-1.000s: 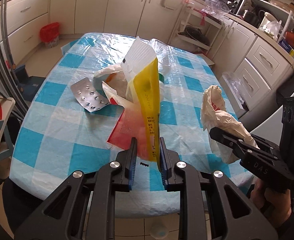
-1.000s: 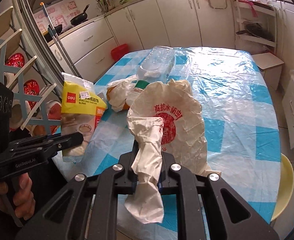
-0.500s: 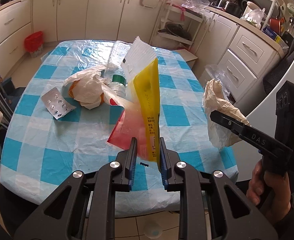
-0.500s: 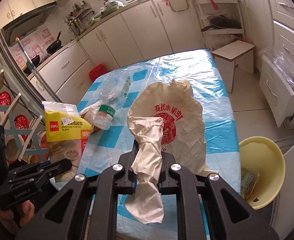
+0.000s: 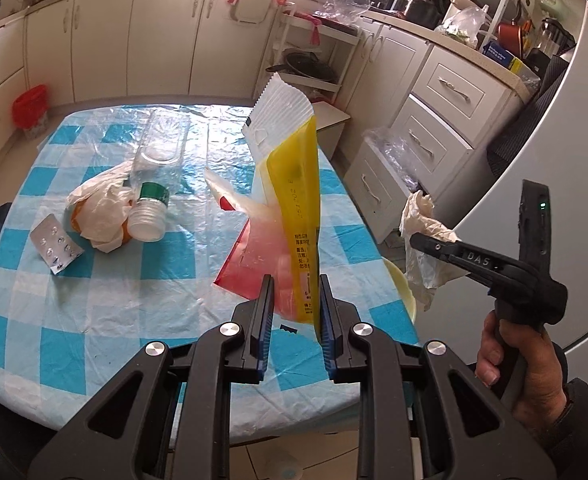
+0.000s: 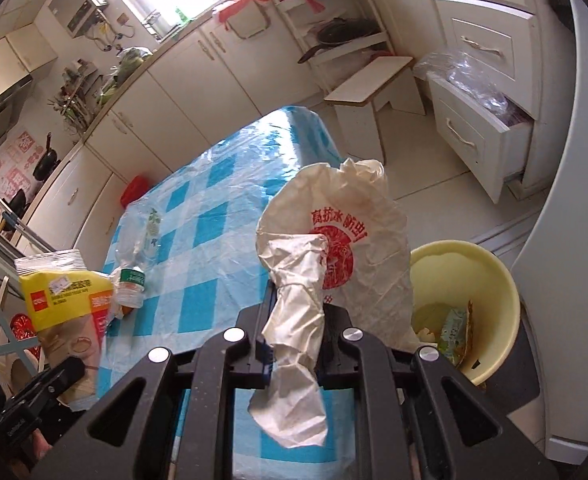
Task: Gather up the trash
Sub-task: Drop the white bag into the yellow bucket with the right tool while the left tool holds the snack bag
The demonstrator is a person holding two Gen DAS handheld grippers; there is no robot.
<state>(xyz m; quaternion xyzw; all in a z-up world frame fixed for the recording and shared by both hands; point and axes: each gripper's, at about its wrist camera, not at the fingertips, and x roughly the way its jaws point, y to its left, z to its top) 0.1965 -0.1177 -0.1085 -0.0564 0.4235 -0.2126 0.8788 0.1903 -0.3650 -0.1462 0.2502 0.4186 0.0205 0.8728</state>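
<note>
My left gripper (image 5: 293,312) is shut on a yellow and red plastic package (image 5: 294,200), which stands upright above the checked table (image 5: 93,320); the same package (image 6: 59,296) shows at the left of the right wrist view. My right gripper (image 6: 294,332) is shut on a crumpled white paper bag with red print (image 6: 342,248). That bag hangs just left of a yellow bin (image 6: 490,280) on the floor, which holds some wrappers. In the left wrist view the right gripper (image 5: 418,240) carries the bag (image 5: 422,248) past the table's right edge, above the bin's rim (image 5: 404,292).
On the table lie an empty clear bottle with a green cap band (image 5: 157,172), a crumpled white wrapper (image 5: 101,208) and a silver blister pack (image 5: 55,244). A small stool (image 6: 374,84), an open drawer (image 6: 482,128) and cabinets surround the table. A hand (image 5: 522,372) grips the right tool.
Both grippers have swung to the right, toward the table's right edge. The yellow bin has come fully into the right wrist view, beside the held paper bag. Both grips are unchanged.
</note>
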